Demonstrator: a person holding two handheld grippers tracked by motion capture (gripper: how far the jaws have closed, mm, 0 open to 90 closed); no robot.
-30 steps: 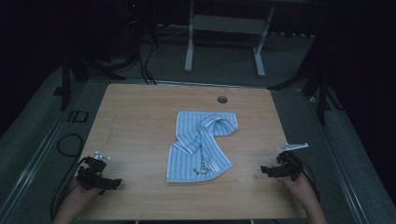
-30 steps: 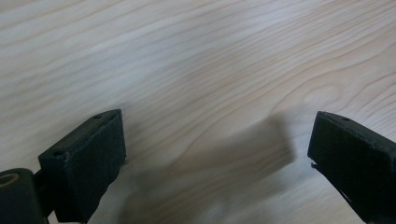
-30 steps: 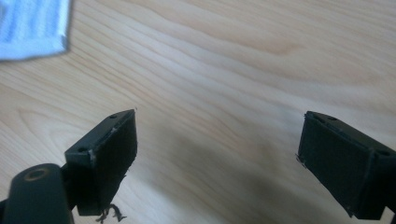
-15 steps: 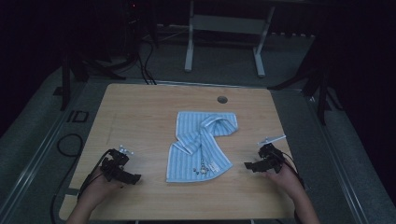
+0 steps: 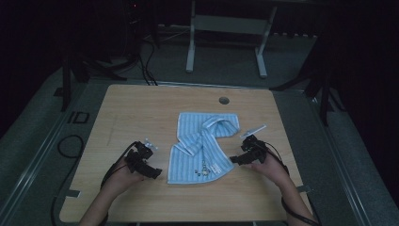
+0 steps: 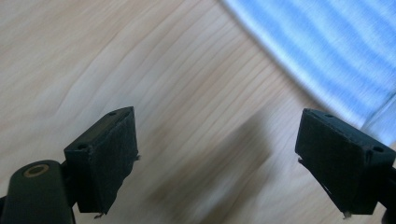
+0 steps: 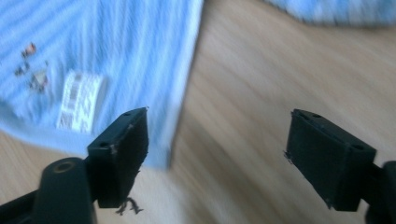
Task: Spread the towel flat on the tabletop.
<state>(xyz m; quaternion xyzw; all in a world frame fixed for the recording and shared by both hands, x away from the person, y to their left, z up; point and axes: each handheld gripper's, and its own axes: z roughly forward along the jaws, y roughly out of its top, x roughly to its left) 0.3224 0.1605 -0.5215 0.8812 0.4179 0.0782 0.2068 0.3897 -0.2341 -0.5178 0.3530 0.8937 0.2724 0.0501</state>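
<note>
A light blue striped towel lies rumpled in the middle of the wooden table, its upper right part folded over. A white label and small dark marks sit near its near right corner. My left gripper hovers just left of the towel's near left corner, and the towel's edge lies ahead of its jaws. My right gripper is beside the towel's right edge, with one jaw over the cloth. Both grippers' jaws have just been closing a little, and both stand open with nothing between them.
A round hole sits near the table's far edge. Black cables loop on the floor at the left. A white metal frame stands behind the table. Bare wood surrounds the towel on all sides.
Both hands have moved inward from the table's side edges to the towel's near corners. The towel has not moved.
</note>
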